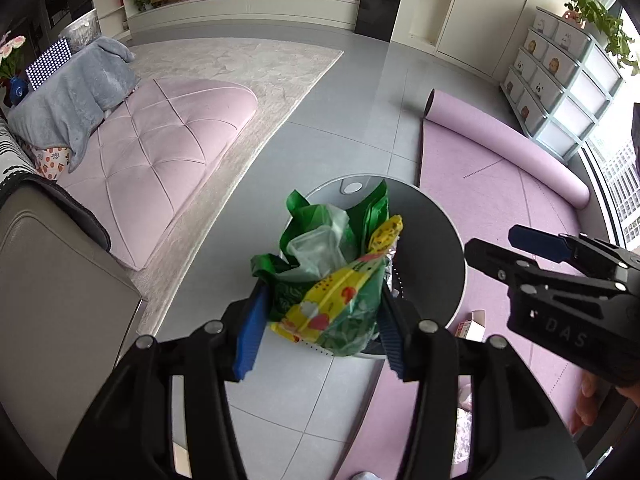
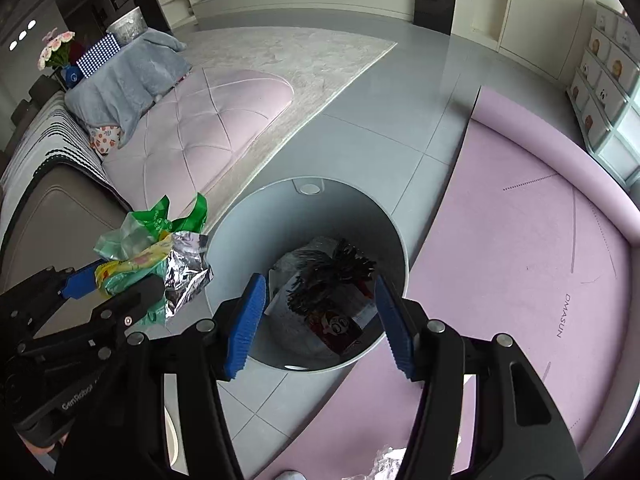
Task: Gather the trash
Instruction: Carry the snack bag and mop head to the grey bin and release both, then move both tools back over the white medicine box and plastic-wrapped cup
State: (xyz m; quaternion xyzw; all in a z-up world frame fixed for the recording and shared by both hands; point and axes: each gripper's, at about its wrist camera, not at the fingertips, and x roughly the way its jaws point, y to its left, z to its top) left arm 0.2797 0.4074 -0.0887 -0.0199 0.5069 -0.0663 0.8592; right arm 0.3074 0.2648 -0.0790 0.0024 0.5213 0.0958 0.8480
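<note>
My left gripper (image 1: pixel 320 320) is shut on a crumpled bundle of green and yellow plastic wrappers (image 1: pixel 336 276) and holds it above the round grey trash bin (image 1: pixel 436 236). In the right wrist view the same bundle (image 2: pixel 148 252), with silver foil, hangs at the bin's left rim (image 2: pixel 224 236). My right gripper (image 2: pixel 320 320) is open and empty, hovering over the bin's mouth. Inside the bin lie a black frayed thing (image 2: pixel 336 276) and a red printed packet (image 2: pixel 340 326). The right gripper also shows in the left wrist view (image 1: pixel 532 252).
A pink tufted cushion (image 1: pixel 168 148) and grey rug (image 1: pixel 248 76) lie to the left. A purple floor mat (image 2: pixel 520 264) with a rolled edge lies to the right. A small carton (image 1: pixel 474 324) and scraps lie on the mat near the bin. A drawer unit (image 1: pixel 560 76) stands far right.
</note>
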